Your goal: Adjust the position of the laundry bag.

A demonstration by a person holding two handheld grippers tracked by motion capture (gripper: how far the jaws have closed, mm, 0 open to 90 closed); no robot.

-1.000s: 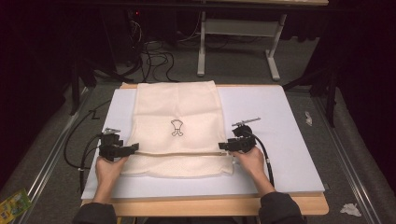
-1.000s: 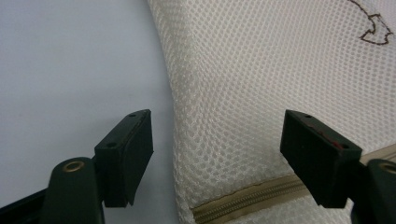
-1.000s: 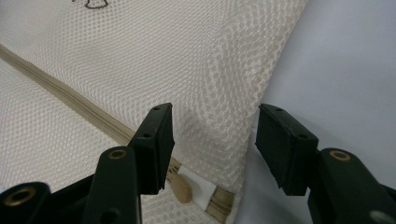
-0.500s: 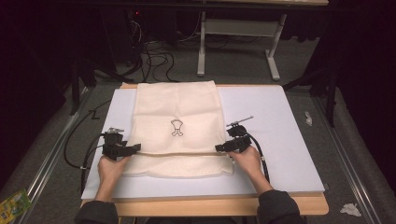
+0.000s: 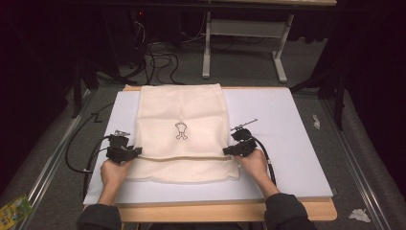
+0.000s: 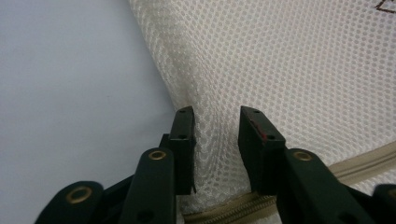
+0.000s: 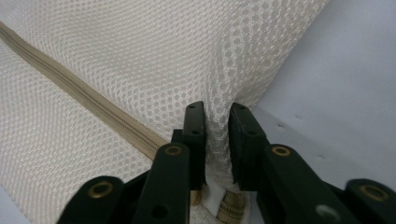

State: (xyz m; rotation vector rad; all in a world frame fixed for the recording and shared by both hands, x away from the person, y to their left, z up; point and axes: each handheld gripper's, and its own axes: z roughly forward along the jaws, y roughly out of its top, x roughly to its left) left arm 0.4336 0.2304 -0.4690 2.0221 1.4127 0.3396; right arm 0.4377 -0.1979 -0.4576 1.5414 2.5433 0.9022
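A cream mesh bag (image 5: pixel 182 110) lies flat on a white board (image 5: pixel 287 129), with a small dark figure (image 5: pixel 181 130) printed at its middle. A tan zipper (image 5: pixel 182 158) runs across the bag near its front end. My left gripper (image 5: pixel 136 151) holds the bag's left edge at the zipper. In the left gripper view its jaws (image 6: pixel 217 116) have bunched mesh (image 6: pixel 289 60) between them. My right gripper (image 5: pixel 227 151) holds the right edge. In the right gripper view its jaws (image 7: pixel 217 109) pinch a fold of mesh (image 7: pixel 140 56) beside the zipper (image 7: pixel 79 91).
The board rests on a wooden table whose front edge (image 5: pixel 215 211) is near the person. Cables (image 5: pixel 158 52) and a white table frame (image 5: pixel 239 43) lie beyond it on the floor. Crumpled paper (image 5: pixel 359 214) and a green packet (image 5: pixel 14 211) lie beside the table.
The right gripper has shifted slightly left and toward the person with the bag's edge. The left gripper has barely moved.
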